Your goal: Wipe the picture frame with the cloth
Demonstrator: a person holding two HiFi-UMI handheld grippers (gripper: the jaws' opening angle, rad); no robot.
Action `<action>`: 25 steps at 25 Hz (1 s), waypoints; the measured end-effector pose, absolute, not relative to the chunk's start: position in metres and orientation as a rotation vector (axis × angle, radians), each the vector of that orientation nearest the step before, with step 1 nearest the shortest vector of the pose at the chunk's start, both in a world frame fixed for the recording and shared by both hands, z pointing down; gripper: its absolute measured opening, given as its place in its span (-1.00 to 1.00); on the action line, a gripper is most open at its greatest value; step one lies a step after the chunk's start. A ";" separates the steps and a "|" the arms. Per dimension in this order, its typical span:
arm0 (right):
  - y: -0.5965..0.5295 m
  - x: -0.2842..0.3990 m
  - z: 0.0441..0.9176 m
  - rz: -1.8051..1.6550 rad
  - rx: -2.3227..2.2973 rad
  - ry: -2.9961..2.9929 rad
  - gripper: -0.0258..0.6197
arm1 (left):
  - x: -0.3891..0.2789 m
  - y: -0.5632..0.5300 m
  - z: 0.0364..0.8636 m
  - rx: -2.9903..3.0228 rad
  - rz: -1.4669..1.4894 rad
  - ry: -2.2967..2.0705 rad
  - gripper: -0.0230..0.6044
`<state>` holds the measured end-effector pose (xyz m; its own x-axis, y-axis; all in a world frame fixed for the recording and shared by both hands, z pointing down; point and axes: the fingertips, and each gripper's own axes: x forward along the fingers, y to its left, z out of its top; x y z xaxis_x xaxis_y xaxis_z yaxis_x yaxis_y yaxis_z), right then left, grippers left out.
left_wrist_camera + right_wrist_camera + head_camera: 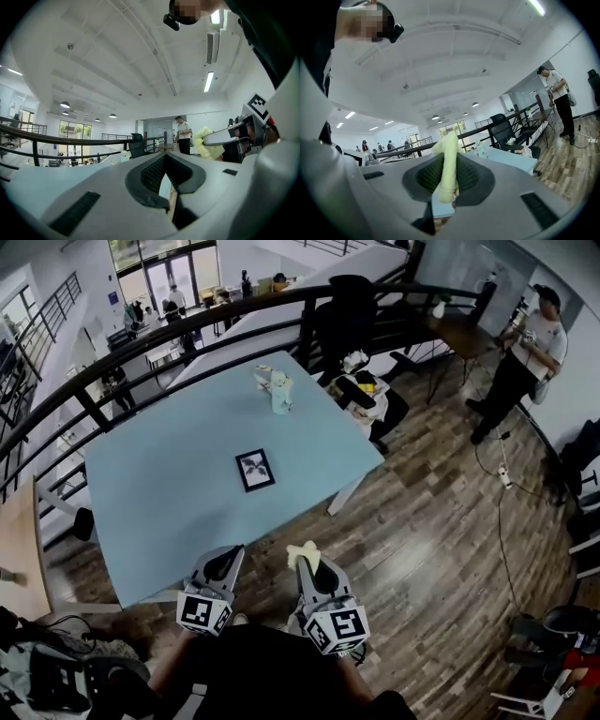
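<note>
The picture frame [254, 470] is lying flat on the light blue table [141, 512], near its middle and well apart from both grippers. It is showing as a small dark-edged rectangle, turned slightly off the table's edges. The pale picture inside is carrying a dark sprig-like motif that is too small to read further. The frame is appearing in the head view only.

You are holding the right gripper [302, 562] close to the table's near edge, with its jaws pressing together on the cloth [304, 549]. The cloth is pale yellow, and a folded tuft is standing up out of the jaw tips. The right gripper view is showing it running down between the ribbed pads [471, 176], with its lower end passing out of sight behind the gripper body. How much cloth is bunching below cannot be made out.

You are holding the left gripper [225, 563] just beside the right one. Its jaws are pressing together with nothing between them, and only a thin slit is showing between the pads in its own view.

Both gripper cameras are tilting upward, so ceiling is filling most of each view and the gripper bodies are masking the near part of the table. At the table's far end a pale container [280, 393] is standing among small items too indistinct to name. A person [525, 348] is standing on the wood floor [431, 521] at right, beyond the black railing [187, 329].
</note>
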<state>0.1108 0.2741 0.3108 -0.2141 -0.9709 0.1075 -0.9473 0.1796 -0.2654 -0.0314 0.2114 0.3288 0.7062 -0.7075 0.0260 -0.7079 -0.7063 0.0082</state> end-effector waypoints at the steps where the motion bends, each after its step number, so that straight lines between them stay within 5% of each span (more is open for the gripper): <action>1: 0.268 0.115 0.309 -0.418 -1.897 2.361 -0.74 | -0.028 0.207 0.327 2.881 0.025 -1.219 -0.94; 25: 0.206 0.208 0.308 -0.441 -1.506 2.646 -0.74 | 0.058 0.194 0.326 2.653 0.058 -1.633 -0.94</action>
<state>0.2084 0.2059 0.3083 -0.5189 -0.8507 0.0839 -0.8319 0.4800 -0.2783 0.0581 0.1941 0.3264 0.4499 -0.8920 0.0450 -0.8929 -0.4503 0.0020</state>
